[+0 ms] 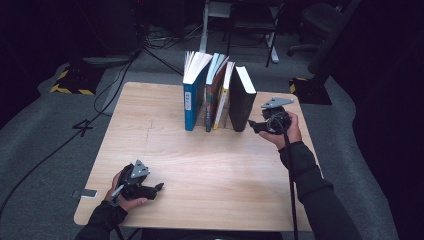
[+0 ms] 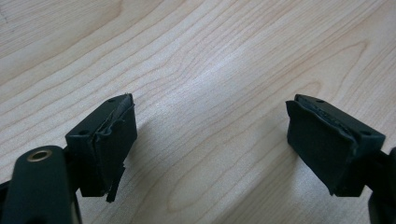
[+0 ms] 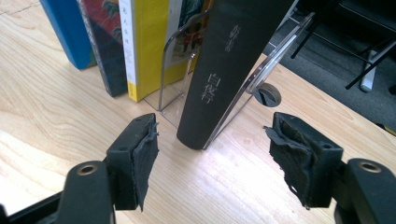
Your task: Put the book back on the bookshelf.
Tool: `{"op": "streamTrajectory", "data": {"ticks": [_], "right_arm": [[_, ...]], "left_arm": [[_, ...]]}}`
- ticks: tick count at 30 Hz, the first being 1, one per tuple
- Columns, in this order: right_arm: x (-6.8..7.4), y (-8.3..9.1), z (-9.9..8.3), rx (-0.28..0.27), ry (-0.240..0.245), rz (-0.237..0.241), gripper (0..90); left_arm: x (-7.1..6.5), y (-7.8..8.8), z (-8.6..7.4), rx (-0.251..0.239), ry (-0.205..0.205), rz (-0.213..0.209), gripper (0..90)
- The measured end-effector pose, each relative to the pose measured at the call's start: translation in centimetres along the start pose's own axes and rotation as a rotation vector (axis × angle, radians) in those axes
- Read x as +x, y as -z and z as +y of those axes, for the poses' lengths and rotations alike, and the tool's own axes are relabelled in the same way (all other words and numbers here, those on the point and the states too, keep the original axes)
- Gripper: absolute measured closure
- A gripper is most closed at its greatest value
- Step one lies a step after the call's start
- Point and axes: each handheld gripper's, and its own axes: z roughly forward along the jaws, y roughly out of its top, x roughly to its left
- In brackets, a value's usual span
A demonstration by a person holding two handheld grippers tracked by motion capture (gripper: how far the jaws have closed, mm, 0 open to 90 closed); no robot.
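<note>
Clear stand (image 3: 173,70) hides behind black book (image 3: 224,74), hard to trace.

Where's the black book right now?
High view: the black book stands at the right end of the row, beside the yellow book, just ahead of the right tongs.

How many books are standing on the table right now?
4, in a row at the table's far middle: blue book leftmost, dark patterned book, yellow book, black book rightmost, nearest the right gripper. None looks hidden.
</note>
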Motion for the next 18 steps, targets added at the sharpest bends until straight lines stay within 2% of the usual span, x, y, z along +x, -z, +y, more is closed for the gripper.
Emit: {"op": "streamTrajectory", "data": {"ticks": [4, 9, 18], "right_arm": [[0.3, 0.4, -0.7, -0.011, 0.018, 0.01, 32.9], [0.8, 0.8, -1.9, 0.0, 0.053, 0.022, 32.3], [1.1, 1.3, -3.8, 0.002, 0.075, 0.026, 32.0]], "left_arm": [[0.0, 0.0, 0.0, 0.0, 0.0, 0.0, 16.4], [0.0, 0.0, 0.0, 0.0, 0.0, 0.001, 16.4], [0.0, 0.0, 0.0, 0.0, 0.0, 0.001, 16.4]]}}
